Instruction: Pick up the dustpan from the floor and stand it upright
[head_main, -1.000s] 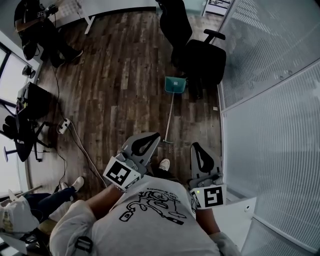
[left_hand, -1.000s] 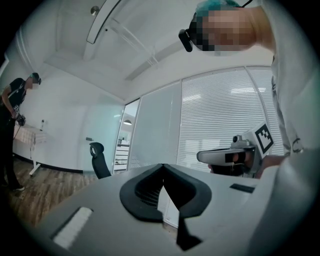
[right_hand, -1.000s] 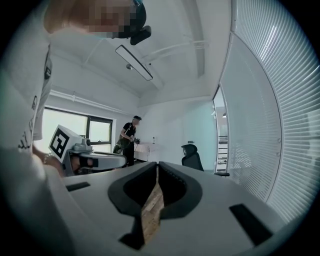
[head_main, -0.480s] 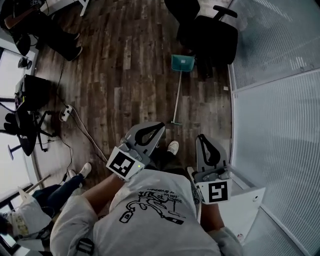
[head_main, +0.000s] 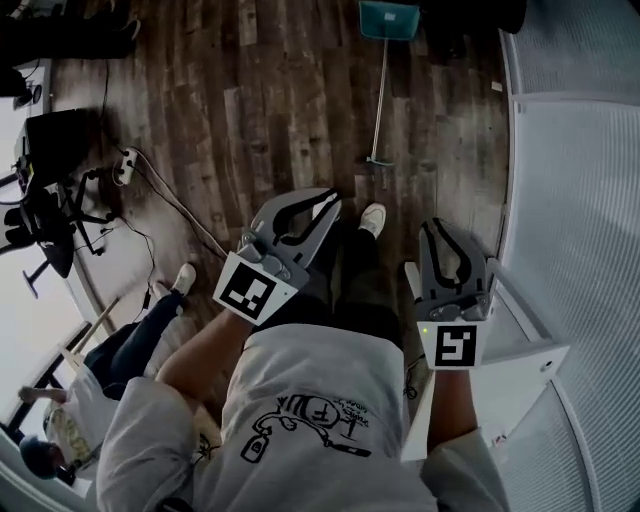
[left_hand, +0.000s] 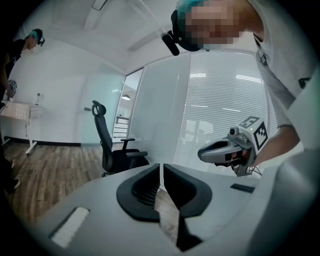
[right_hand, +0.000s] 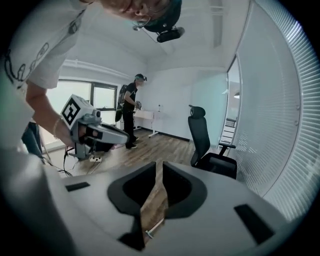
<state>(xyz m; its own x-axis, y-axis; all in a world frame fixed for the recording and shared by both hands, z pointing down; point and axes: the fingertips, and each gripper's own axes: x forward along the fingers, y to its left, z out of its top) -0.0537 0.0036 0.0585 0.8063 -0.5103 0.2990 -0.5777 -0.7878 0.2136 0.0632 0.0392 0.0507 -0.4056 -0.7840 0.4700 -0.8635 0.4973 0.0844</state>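
While both tongs hang in front of the person's body, neither one holds anything. The left tongs (head_main: 328, 207) have their jaws drawn together. In the left gripper view only a hairline slit shows between the dark pads (left_hand: 161, 169), with bare floor behind it. The right tongs (head_main: 433, 229) are likewise pressed to a narrow slit (right_hand: 159, 166). Through the gap lower down shows a strip of wooden floor (head_main: 270, 110) and a thin pale rod end (right_hand: 154, 228), apart from the jaws.

The dustpan (head_main: 389, 19) lies flat on the floor, its teal pan at the top edge of the head view. Its long thin handle (head_main: 381, 95) runs back toward the person and ends just ahead of a pale shoe (head_main: 372, 218). It lies well ahead of both tongs and touches neither. A ribbed glass wall (head_main: 580, 150) runs along the right side, and a black office chair (right_hand: 205, 142) stands beside it.
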